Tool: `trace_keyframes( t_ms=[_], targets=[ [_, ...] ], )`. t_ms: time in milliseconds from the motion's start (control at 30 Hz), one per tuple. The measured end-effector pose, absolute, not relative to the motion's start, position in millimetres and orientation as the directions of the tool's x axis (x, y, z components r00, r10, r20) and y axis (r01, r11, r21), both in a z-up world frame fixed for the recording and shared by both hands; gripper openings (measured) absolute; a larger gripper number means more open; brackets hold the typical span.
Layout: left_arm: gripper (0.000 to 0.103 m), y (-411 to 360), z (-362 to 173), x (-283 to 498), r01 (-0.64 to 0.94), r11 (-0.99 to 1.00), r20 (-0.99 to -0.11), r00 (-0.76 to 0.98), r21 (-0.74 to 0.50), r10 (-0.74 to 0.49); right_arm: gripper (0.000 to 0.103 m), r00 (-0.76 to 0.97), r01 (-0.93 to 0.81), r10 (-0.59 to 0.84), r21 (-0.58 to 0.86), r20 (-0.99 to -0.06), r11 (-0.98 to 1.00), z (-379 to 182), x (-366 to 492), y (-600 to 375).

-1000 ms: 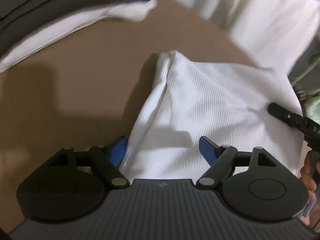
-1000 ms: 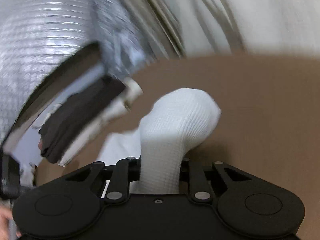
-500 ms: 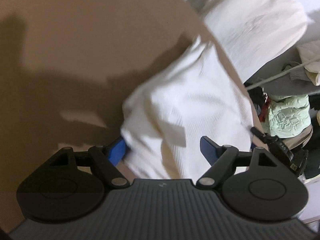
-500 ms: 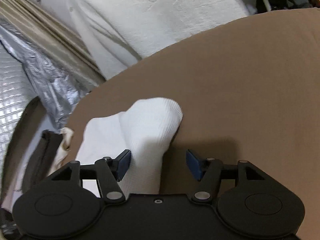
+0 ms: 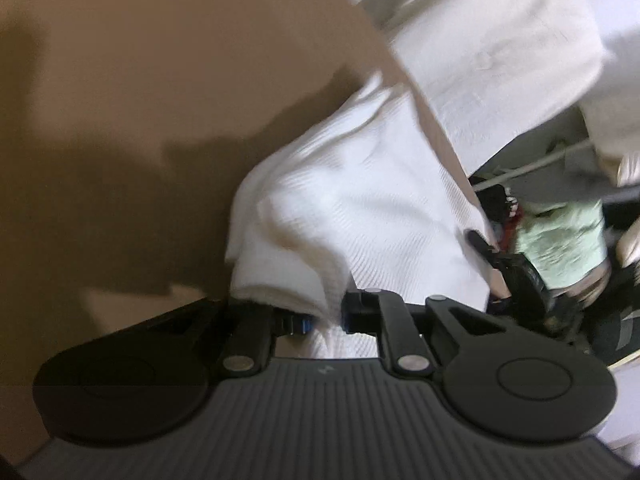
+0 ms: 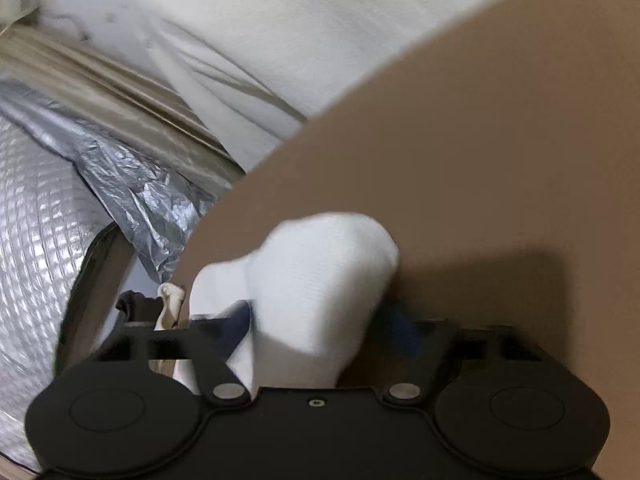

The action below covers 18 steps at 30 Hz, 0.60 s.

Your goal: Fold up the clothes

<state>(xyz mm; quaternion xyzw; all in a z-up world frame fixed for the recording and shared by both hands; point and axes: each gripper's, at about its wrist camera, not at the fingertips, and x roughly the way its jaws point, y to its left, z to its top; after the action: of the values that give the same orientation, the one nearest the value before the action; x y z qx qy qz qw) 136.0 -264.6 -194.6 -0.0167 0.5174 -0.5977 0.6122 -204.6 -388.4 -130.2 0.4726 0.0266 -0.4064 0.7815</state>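
White ribbed garment (image 5: 352, 208) lay bunched on the brown counter (image 5: 160, 80), one piece of clothing as far as the blurred views showed. The left tool (image 5: 326, 320) was closed on a fold of it, its two fingers pinched tight with cloth bulging up between them. In the right wrist view a rounded lump of the same garment (image 6: 320, 272) rose between the fingers of the right tool (image 6: 320, 328), whose jaws stood apart on either side of the cloth, not pinching it; the right-hand blue pad was smeared by motion.

One dark-rimmed bin (image 6: 84, 292) sat off the counter's left edge in the right view, with a dark cloth (image 6: 134, 304) and a cream cloth (image 6: 172, 300) showing in it; more could not be made out. Beside it lay crinkled silver foil sheeting (image 6: 120, 184) and one white quilted cover (image 6: 300, 40) beyond the counter edge.

In the left view the garment reached the counter's right edge, where the right tool (image 5: 516, 276) showed just beside it. Past that edge lay a pale green cloth (image 5: 560, 240) among dark clutter too blurred to name. To the left of the garment the counter stretched bare and shadowed, wide room; in the right view brown surface ran open to the right and ahead.
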Motion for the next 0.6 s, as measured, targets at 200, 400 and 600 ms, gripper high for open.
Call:
trace_keyframes(
  t_ms=[200, 400, 600],
  targets=[
    [0.014, -270, -157, 93, 0.857, 0.204, -0.568, -0.12, -0.473, -0.814, 0.028, 0.58, 0.789, -0.725, 0.479, -0.373, 0.385, -79, -198, -362],
    [0.047, -297, -209, 124, 0.776, 0.33, -0.693, -0.184, -0.538, -0.697, 0.054, 0.562, 0.755, -0.655, 0.636, -0.505, 0.158, -134, -233, -398],
    [0.015, -308, -225, 130, 0.709, 0.253, -0.618, -0.317, -0.658, -0.719, 0.061, 0.644, 0.642, -0.624, 0.756, -0.442, 0.128, -145, -242, -420]
  ],
)
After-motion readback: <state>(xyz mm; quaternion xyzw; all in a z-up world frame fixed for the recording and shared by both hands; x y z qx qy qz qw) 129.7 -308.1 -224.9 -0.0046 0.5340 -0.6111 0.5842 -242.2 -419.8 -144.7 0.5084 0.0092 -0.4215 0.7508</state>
